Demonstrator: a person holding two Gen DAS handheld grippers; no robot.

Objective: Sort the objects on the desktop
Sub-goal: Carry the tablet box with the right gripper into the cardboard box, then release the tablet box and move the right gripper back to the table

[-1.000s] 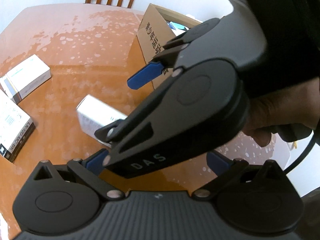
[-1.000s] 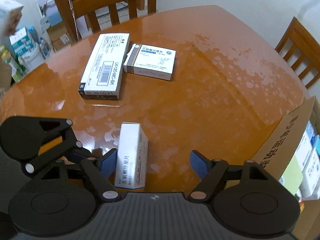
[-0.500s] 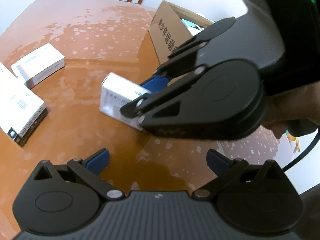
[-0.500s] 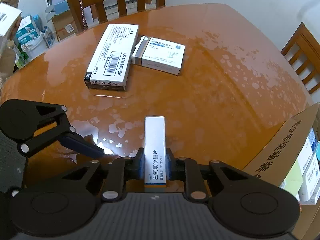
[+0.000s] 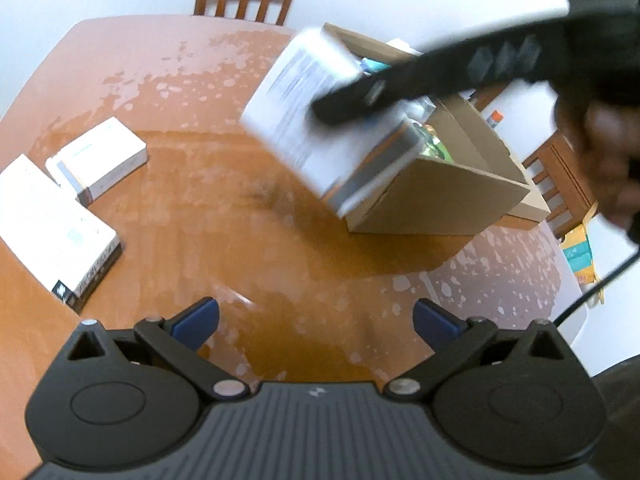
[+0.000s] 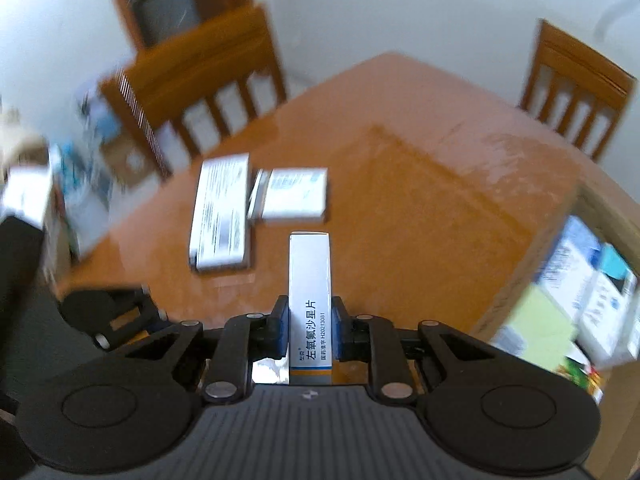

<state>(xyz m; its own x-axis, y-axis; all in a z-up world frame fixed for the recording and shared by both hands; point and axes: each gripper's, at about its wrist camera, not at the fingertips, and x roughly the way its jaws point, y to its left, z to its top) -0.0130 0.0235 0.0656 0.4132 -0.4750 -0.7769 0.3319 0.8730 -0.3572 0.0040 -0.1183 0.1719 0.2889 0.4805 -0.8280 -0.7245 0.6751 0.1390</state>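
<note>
The right gripper is clamped on the white medicine box – lifted clear of the table, cardboard box at three o'clock. The left gripper gapes wide – nothing held.

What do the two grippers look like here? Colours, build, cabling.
Both match: matte black bodies with a ribbed top plate, round pivot discs, silver pins on scissor-style linkages, blue finger pads. Left gripper shows both pads; right gripper shows only blue edges. A black cable trails behind the right one.
</note>
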